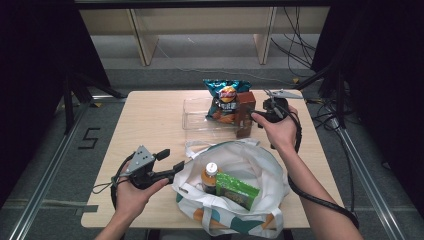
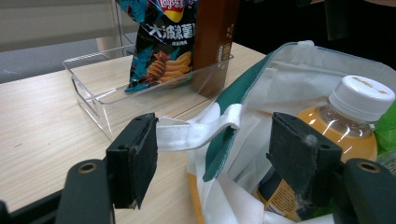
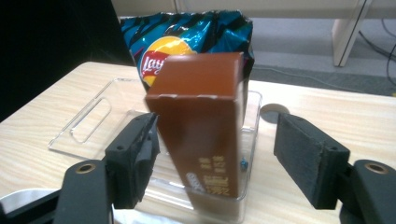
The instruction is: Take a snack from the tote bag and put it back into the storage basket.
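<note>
Brown box [image 3: 201, 130] upright in clear tray [image 3: 84, 126], against chip bag [image 3: 187, 35], between right gripper's [image 3: 215, 156] wide jaws, right pad clear of it. Left gripper [image 2: 215, 154] wide open around tote's [image 2: 299, 65] white strap [image 2: 196, 130]; bottle [image 2: 355, 112] inside.

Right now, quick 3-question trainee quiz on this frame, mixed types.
1. True or false: the brown box stands upright in the clear tray, in front of the chip bag.
2. Multiple choice: what lies between the jaws of the left hand-held gripper? A) bottle cap B) the tote bag strap C) green packet
3. Fill in: in the bag, beside the orange drink bottle, lies a ____ packet.

Key: 1 true. 2 B; the jaws stand open, not pressing it. 3 green. The right hand-held gripper is open around the box, its pads apart from it.
</note>
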Demonstrator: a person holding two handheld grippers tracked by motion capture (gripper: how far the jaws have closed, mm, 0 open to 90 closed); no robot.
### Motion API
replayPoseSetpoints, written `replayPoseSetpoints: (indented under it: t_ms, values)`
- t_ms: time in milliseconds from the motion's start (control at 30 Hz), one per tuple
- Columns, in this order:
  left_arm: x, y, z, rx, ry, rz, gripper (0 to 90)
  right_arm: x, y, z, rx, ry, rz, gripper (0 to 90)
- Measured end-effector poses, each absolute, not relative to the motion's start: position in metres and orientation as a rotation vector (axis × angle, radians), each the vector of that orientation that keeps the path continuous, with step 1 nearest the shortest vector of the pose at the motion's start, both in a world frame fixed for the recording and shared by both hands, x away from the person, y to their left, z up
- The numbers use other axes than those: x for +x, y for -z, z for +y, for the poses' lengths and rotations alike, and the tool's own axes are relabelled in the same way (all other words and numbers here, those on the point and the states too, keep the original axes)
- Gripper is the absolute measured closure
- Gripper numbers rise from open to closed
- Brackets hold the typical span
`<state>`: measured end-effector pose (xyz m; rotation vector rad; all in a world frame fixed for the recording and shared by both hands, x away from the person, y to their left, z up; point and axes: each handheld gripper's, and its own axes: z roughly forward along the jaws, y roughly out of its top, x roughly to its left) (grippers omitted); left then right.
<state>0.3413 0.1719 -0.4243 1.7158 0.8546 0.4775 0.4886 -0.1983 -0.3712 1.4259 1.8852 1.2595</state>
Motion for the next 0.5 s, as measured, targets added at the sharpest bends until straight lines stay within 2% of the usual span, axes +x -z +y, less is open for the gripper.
replayPoseSetpoints:
  t_ms: [267, 500]
  values:
    - [0.341, 0.424, 0.172, 1.716, -0.478, 0.855, 32.2, 0.479, 0.370, -0.203, 1.364, -1.273, 1.917, 39.0]
    - [0.341, 0.425, 0.172, 1.712, -0.473, 0.849, 32.2, 0.462, 0.370, -0.210, 1.352, -1.264, 1.987, 49.9]
